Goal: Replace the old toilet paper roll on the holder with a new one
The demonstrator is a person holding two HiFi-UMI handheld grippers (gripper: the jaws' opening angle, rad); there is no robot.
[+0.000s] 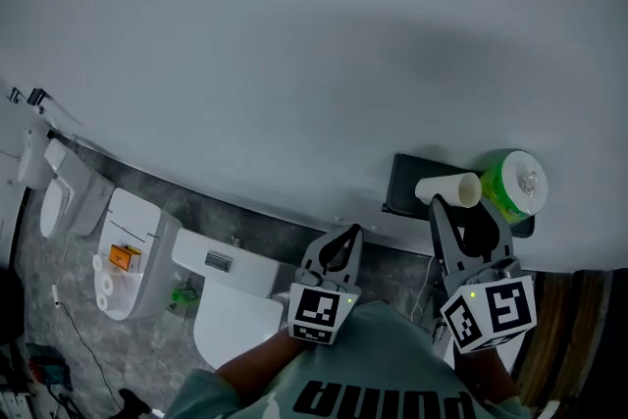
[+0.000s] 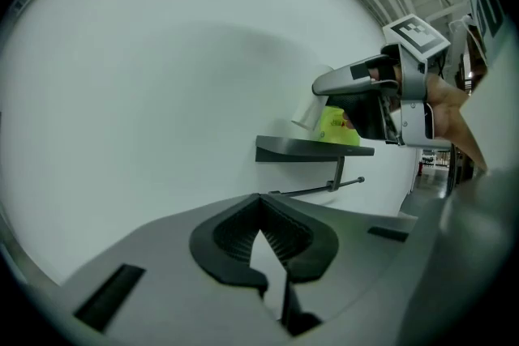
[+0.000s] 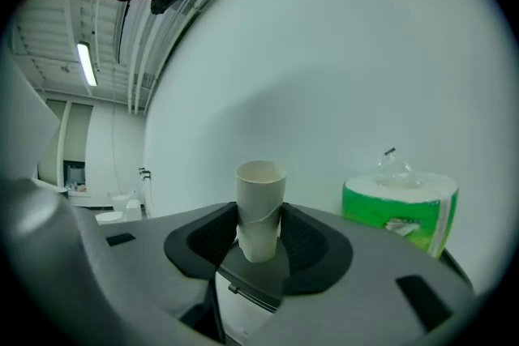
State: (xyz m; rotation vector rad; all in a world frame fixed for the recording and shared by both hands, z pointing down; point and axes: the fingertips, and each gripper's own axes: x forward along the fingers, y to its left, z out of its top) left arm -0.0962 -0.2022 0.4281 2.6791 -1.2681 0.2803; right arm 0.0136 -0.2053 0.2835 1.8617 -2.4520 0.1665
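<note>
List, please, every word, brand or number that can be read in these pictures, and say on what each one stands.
"PUMA": large white letters on the person's shirt, upside down in the head view and cut by the lower edge, so this is a likely reading.
Label on the green-wrapped roll: too blurred to read.
Orange box at the left: too small to read.
Marker cubes: square patterns only, no letters.

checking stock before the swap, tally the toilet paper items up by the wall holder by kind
empty cardboard tube: 1
green-wrapped new roll, on the holder shelf: 1
total: 2
</note>
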